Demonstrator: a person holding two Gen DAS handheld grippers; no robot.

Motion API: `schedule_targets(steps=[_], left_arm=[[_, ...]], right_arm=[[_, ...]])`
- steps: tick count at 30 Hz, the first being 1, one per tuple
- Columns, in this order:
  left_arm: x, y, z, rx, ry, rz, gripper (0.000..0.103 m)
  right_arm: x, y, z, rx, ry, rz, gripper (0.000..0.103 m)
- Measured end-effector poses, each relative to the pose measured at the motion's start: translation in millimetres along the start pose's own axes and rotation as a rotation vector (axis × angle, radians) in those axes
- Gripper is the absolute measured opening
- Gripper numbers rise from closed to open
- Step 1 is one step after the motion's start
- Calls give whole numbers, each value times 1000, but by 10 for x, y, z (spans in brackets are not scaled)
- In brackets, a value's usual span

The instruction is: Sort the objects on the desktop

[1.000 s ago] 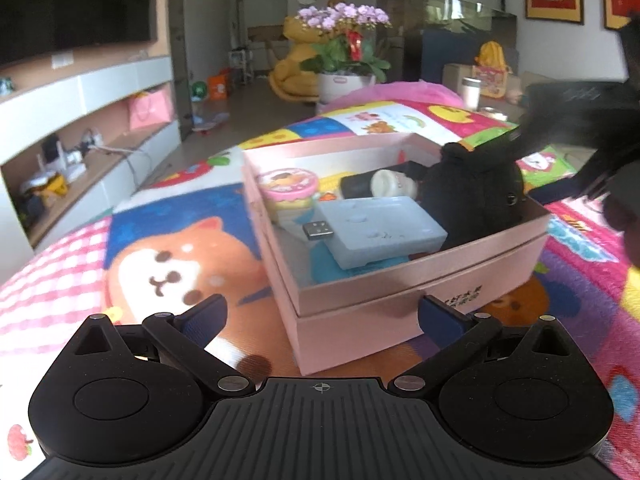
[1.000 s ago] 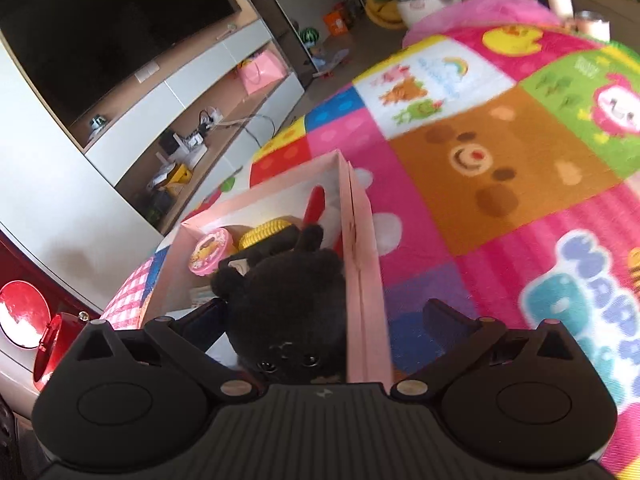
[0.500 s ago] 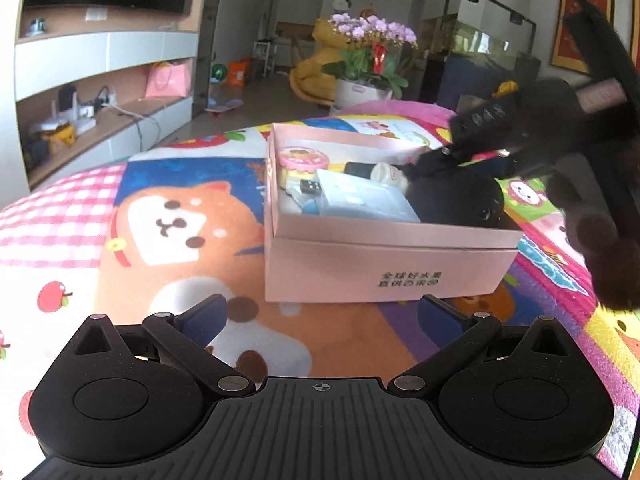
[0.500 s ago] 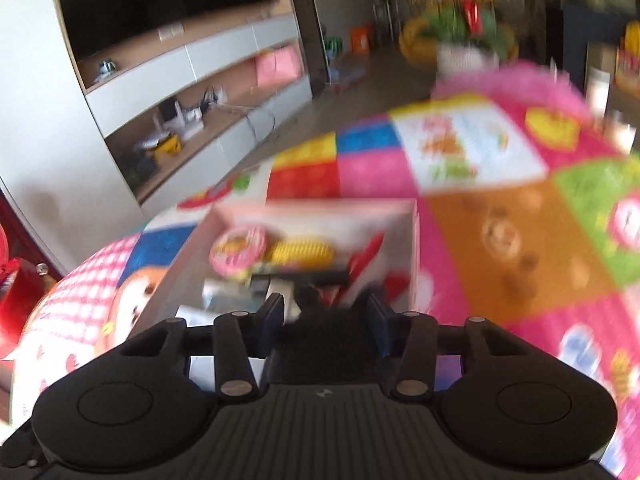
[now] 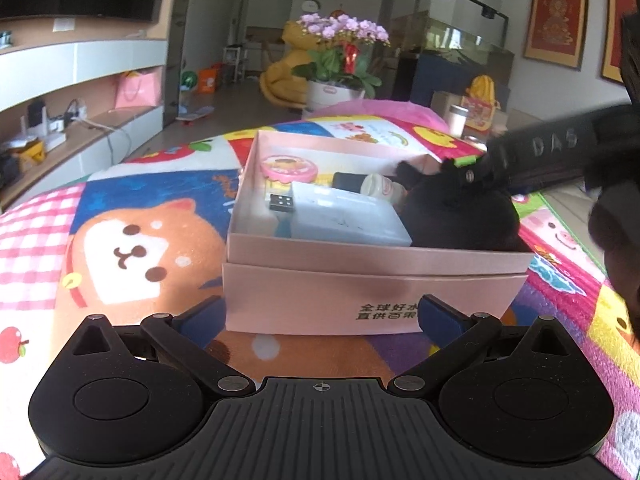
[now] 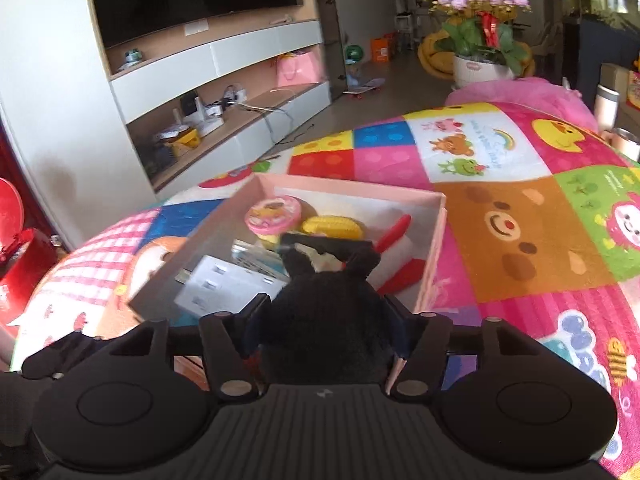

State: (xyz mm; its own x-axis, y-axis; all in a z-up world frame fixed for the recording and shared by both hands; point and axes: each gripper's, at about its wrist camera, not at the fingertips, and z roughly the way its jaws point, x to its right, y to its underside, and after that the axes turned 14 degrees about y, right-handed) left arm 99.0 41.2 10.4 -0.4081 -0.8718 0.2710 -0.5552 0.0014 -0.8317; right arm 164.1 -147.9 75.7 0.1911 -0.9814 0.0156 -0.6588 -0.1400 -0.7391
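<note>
A pink cardboard box (image 5: 372, 276) (image 6: 434, 236) stands on the colourful play mat. It holds a pink round tin (image 5: 289, 166) (image 6: 273, 213), a pale blue flat case (image 5: 344, 216) (image 6: 224, 284), a small black dongle (image 5: 282, 203), a small white bottle (image 5: 378, 188), a yellow toy (image 6: 332, 226) and a red item (image 6: 394, 232). My right gripper (image 6: 322, 324) is shut on a black plush toy (image 6: 324, 320) (image 5: 460, 216) at the box's right end. My left gripper (image 5: 320, 314) is open and empty, just in front of the box's front wall.
The play mat (image 5: 120, 240) (image 6: 520, 220) covers the surface around the box. A potted orchid (image 5: 344, 60) and a TV cabinet (image 6: 208, 92) stand beyond it. A red bin (image 6: 20, 240) is at the far left.
My right gripper has closed on the black plush toy, which it straddled open a second ago. My left gripper drew back from over the box to face its front wall.
</note>
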Motion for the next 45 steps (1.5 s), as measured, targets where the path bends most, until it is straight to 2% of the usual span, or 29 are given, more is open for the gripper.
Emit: schedule_targets(steps=[2, 5, 6, 8, 10, 12, 15, 17, 20, 24, 28, 30, 32, 35, 37, 40, 43, 45], left_arm=[[35, 8, -15, 10, 3, 9, 103], [175, 34, -73, 14, 138, 13, 103], [257, 53, -102, 23, 156, 28, 103], [415, 98, -148, 37, 127, 63, 103], [483, 141, -177, 58, 64, 59, 103], [433, 161, -193, 77, 33, 23, 103], [274, 120, -169, 75, 4, -17, 103], [176, 90, -180, 79, -14, -31, 103], [83, 91, -206, 87, -27, -56, 103], [2, 84, -207, 81, -28, -54, 103], [-59, 56, -165, 59, 13, 0, 103], [-100, 36, -115, 37, 61, -3, 103], [-122, 8, -61, 25, 86, 1, 103], [-82, -1, -11, 11, 126, 17, 103], [39, 22, -15, 4, 180, 48, 103], [283, 90, -33, -4, 257, 123, 103], [399, 113, -81, -1, 190, 171, 103], [299, 68, -105, 7, 117, 140, 103]], right_arm=[[-73, -79, 26, -30, 8, -65, 63], [-151, -162, 188, -117, 56, -128, 66], [-149, -174, 249, -146, 70, -134, 67], [-122, -168, 315, -175, 62, -131, 64], [-88, -178, 262, -169, 67, -107, 61], [2, -244, 146, -129, 47, -32, 60], [120, -360, -117, 34, 72, 84, 60], [146, -356, -191, 98, 86, 146, 60], [118, -222, -115, 93, 67, 186, 62], [80, 24, 89, 3, 33, 198, 71], [198, 59, -130, 66, 16, 229, 71], [231, 42, -242, 92, 39, 221, 65], [190, 12, -318, 105, 75, 168, 42], [166, 0, -383, 107, 87, 126, 37], [168, 6, -360, 78, 59, 126, 37], [136, 33, -229, 39, 76, 123, 37], [159, 44, -84, 7, 97, 148, 37], [171, 31, -62, 9, 136, 136, 37]])
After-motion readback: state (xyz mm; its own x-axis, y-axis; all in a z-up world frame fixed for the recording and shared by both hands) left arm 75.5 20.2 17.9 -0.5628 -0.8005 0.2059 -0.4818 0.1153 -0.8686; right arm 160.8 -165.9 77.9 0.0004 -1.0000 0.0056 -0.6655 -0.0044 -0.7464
